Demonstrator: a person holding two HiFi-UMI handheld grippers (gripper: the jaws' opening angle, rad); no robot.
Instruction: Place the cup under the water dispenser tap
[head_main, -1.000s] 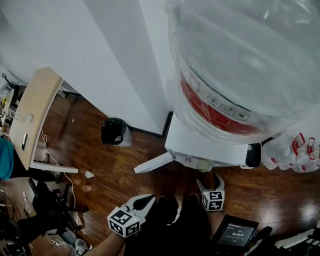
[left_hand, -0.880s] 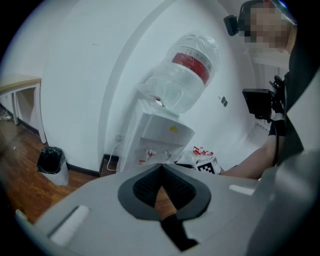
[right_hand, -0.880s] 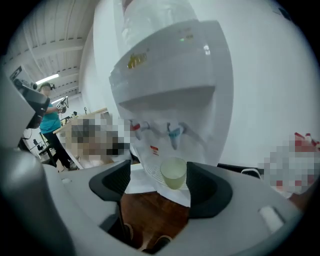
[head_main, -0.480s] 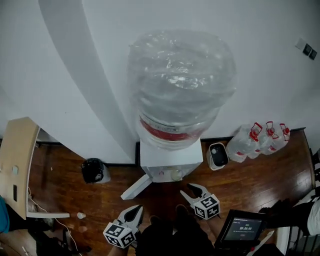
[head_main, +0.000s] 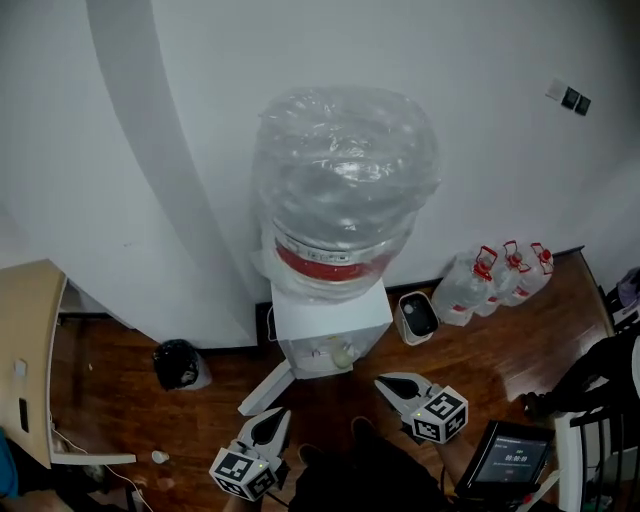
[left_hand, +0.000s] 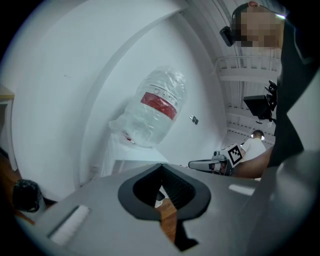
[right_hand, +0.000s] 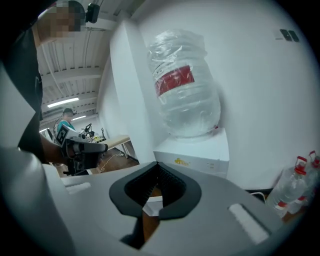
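One small pale round thing (head_main: 345, 355), possibly the cup, sits at the front of the single water dispenser (head_main: 312, 318), which carries one wrapped bottle (head_main: 345, 190). Three red-capped jugs (head_main: 505, 275) stand at its 3 o'clock and one black bin (head_main: 178, 365) at its 9 o'clock. At its 6 o'clock hang the left tool (head_main: 279, 413) and the right tool (head_main: 383, 381), both with jaws closed on nothing.

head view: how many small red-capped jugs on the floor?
3, clustered by the wall right of the dispenser: left jug, middle jug, right jug. More may hide behind them.
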